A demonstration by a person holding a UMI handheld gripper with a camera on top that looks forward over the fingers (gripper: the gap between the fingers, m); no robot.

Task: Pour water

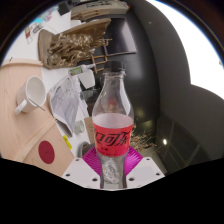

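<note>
A clear plastic bottle (111,120) with a red label stands upright, clamped between the gripper (112,168)'s pink pads. Beyond it, a cluttered table (20,85) holds a white mug (33,93) and what appear to be papers (68,102).

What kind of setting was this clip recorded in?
Probably a cluttered work desk or craft bench, not a kitchen: a white mug and scattered papers lie on the light tabletop, beyond the bottle held between the gripper fingers.
</note>
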